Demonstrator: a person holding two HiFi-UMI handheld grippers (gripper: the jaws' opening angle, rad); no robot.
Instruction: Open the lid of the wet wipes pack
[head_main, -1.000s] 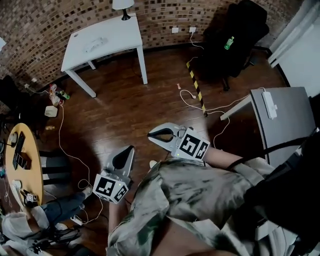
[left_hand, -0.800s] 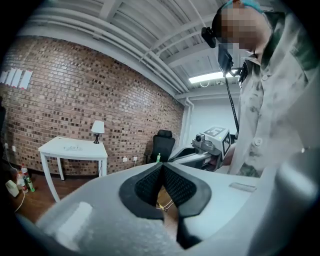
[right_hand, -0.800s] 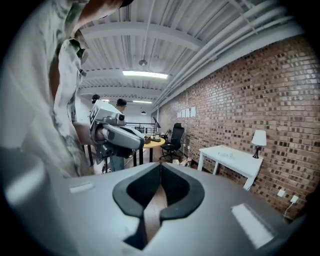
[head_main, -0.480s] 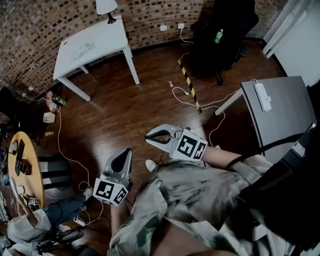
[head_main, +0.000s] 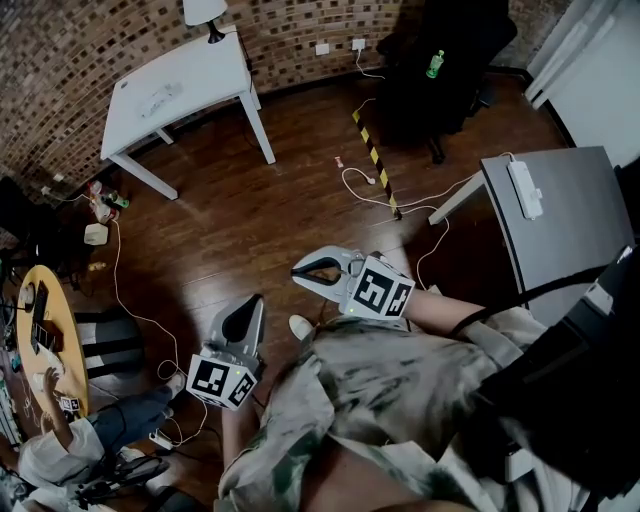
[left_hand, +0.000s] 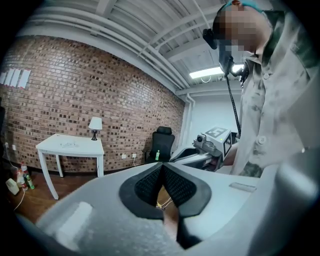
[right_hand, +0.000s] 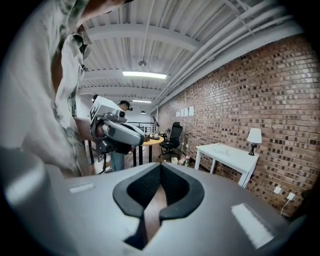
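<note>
**Both grippers shut and empty, pack not in reach**

- Left gripper (left_hand: 161, 172): jaws closed, pads touching at the tips, nothing between them. It sits low by the person's hip and points out over the wooden floor (head_main: 230, 220).
- Right gripper (right_hand: 160, 170): the same, jaws together and nothing held. It's just in front of the torso, angled toward the left one, with the two near each other but apart.
- My read is that this is a carry or idle posture. Both are tucked close to the body and aimed at open floor, not at any work surface.
- Wet wipes pack: I can't identify one in any view. A small pale object (head_main: 160, 98) lies on the white table (head_main: 200, 75) by the brick wall, well away from both grippers and too small to tell what it is. If that's the pack, its lid state isn't readable.
- The grey table (head_main: 570, 210) on the person's right holds only a white bar-shaped thing (head_main: 528, 190).
</note>
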